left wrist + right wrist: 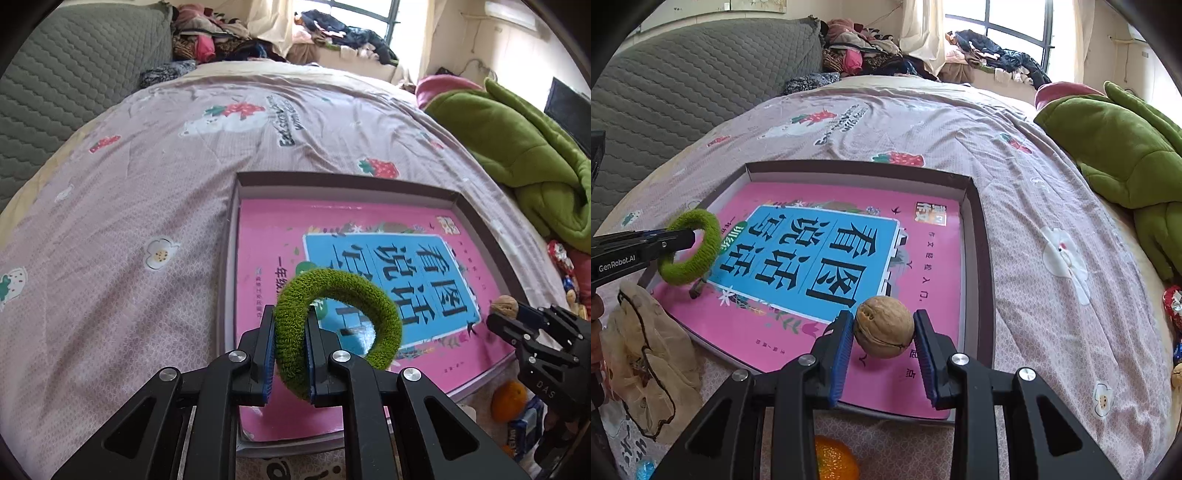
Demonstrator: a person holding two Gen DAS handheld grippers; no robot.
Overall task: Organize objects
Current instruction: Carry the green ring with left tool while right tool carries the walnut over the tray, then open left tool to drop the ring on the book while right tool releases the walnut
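A shallow box (pixel 347 179) (pixel 979 221) lies on the bed with a pink book (pixel 266 236) (pixel 934 258) flat inside it. My left gripper (pixel 290 314) (pixel 690 236) is shut on a fuzzy green hair tie (pixel 384 314) (pixel 701 258), which hangs above the book's near left part. My right gripper (pixel 884 315) (pixel 496 317) is shut on a brown walnut (pixel 884 326) (pixel 504 305), held above the book's near right corner. Both grippers point down toward the box.
The bed wears a pink printed sheet (pixel 129 221). A green blanket (pixel 517 147) (pixel 1126 155) is heaped at the right. An orange (pixel 834 461) (pixel 508 400) lies by the box's near edge, and snack packets (pixel 524 424) beside it. A beige net bag (pixel 646 362) sits at the near left. Clothes are piled at the back.
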